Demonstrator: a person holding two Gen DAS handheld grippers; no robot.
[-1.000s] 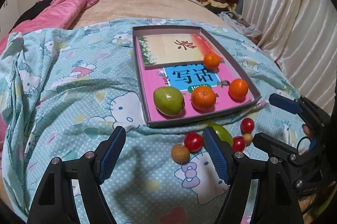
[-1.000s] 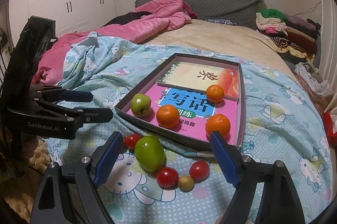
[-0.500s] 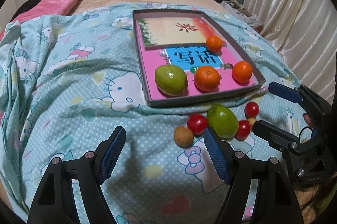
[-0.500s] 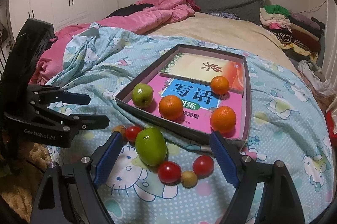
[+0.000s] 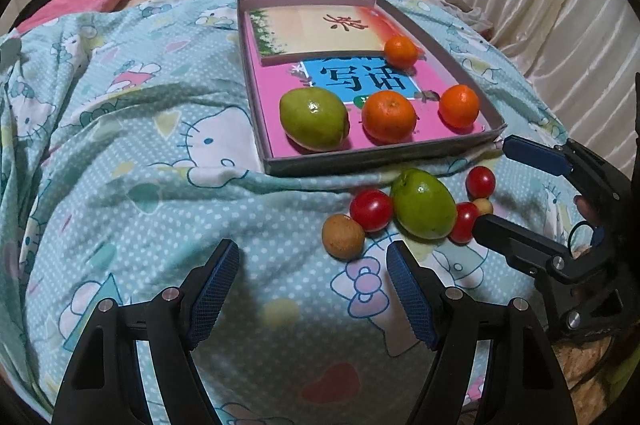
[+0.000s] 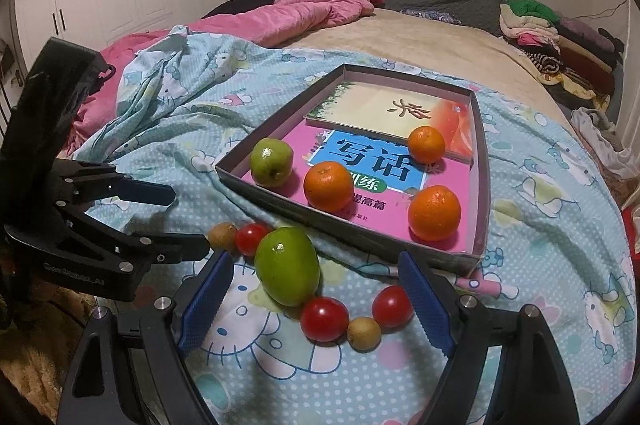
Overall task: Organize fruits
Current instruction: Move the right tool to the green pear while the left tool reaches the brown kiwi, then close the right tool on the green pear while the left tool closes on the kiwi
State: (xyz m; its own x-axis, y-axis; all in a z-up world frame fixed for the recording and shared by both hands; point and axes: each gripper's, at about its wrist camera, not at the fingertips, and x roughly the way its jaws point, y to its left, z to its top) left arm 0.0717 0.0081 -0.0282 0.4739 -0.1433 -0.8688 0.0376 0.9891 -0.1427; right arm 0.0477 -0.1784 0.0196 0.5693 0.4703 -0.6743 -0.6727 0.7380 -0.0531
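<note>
Hovering with both grippers open and empty, you have the loose green fruit [image 6: 287, 266] on the bed just outside the tray [image 6: 482, 181]; centre your right gripper [image 6: 316, 291] on it, avoiding the cherry tomatoes [image 6: 324, 318].

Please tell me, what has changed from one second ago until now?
The left tool has come lower and tipped down toward the loose fruit: the green fruit is now clear of its finger. Nothing was gripped or released; both tools stay open, the right tool barely moved, and no fruit shifted.
</note>
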